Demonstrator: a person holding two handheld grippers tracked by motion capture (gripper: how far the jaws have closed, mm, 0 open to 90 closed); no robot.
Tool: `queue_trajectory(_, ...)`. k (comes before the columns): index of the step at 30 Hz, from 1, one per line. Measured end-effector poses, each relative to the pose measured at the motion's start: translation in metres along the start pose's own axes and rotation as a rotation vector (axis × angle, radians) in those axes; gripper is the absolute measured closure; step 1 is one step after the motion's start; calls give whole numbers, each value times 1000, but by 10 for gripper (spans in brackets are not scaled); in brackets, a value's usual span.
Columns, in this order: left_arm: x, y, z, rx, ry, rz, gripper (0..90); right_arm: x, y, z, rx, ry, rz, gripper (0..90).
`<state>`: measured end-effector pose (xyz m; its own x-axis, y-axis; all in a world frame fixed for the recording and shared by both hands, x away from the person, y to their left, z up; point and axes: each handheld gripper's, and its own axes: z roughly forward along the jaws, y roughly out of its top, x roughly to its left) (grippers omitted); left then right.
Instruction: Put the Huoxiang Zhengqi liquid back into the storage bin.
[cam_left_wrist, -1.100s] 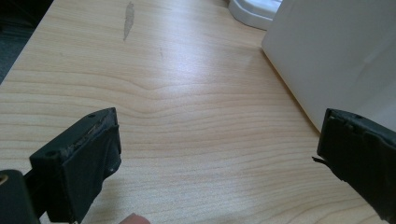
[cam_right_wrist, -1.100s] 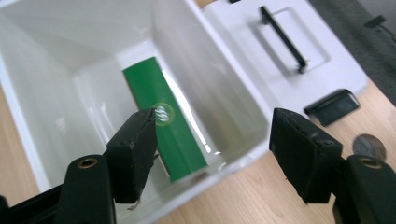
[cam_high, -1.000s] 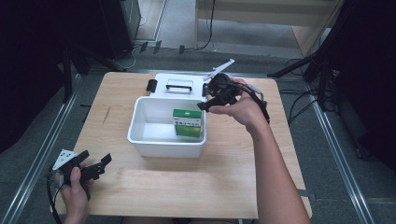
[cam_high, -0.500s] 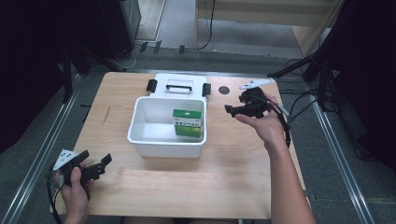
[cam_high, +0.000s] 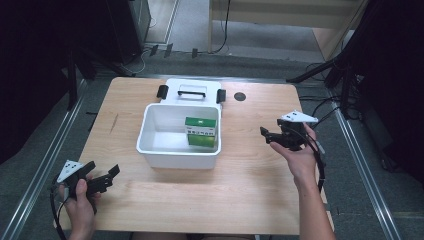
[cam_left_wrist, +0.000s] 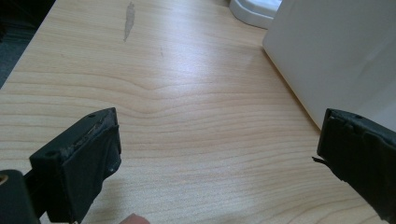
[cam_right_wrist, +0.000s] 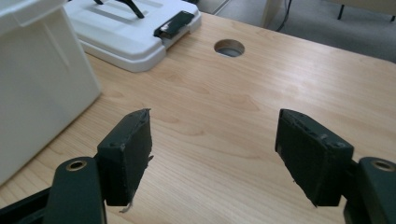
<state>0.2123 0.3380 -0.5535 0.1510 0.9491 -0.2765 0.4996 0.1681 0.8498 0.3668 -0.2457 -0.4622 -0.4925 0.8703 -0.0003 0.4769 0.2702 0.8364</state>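
Both claws gape empty beside white bin (cam_high: 177, 150)

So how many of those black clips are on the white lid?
2: the left clip and the right clip, at opposite ends of the lid behind the bin.

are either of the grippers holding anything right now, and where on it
Nothing is held. The left gripper and the right gripper both stand open over the bare wooden table. The green box sits in the white plastic bin.
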Motion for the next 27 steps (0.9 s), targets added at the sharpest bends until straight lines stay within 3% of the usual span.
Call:
queue_trajectory(2, 0, 0, 0, -1, 1, 1, 1, -2, -5, -1, -9, -7, 13, 265)
queue_trajectory(3, 0, 0, 0, -1, 1, 2, 1, -5, -15, -3, -17, -28, 46, 266)
queue_trajectory(5, 0, 0, 0, -2, 1, 3, 1, -7, -25, -7, 19, -86, 101, 264)
queue_trajectory(6, 0, 0, 0, -2, 1, 3, 2, -7, -25, -7, 19, -86, 101, 264)
queue_trajectory(9, 0, 0, 0, -2, 1, 4, 2, -7, -41, -14, 14, -176, 172, 248)
queue_trajectory(11, -1, 0, 0, 1, 3, 8, 1, -10, -56, -21, -5, -200, 226, 151)
queue_trajectory(13, -1, 0, 0, 1, 3, 10, 1, -12, -62, -23, -9, -188, 238, 126)
queue_trajectory(14, -1, 0, 0, 0, 4, 8, 1, -15, -73, -28, -15, -174, 235, 87)
queue_trajectory(17, -1, 0, 0, 1, 3, 12, 1, -19, -88, -34, -17, -181, 224, 6)
queue_trajectory(19, -1, 0, 0, 3, 4, 13, 1, -20, -92, -36, -17, -180, 223, 0)
queue_trajectory(27, -2, 0, 0, 4, 10, 24, 1, -23, -124, -58, -26, -260, 213, 0)
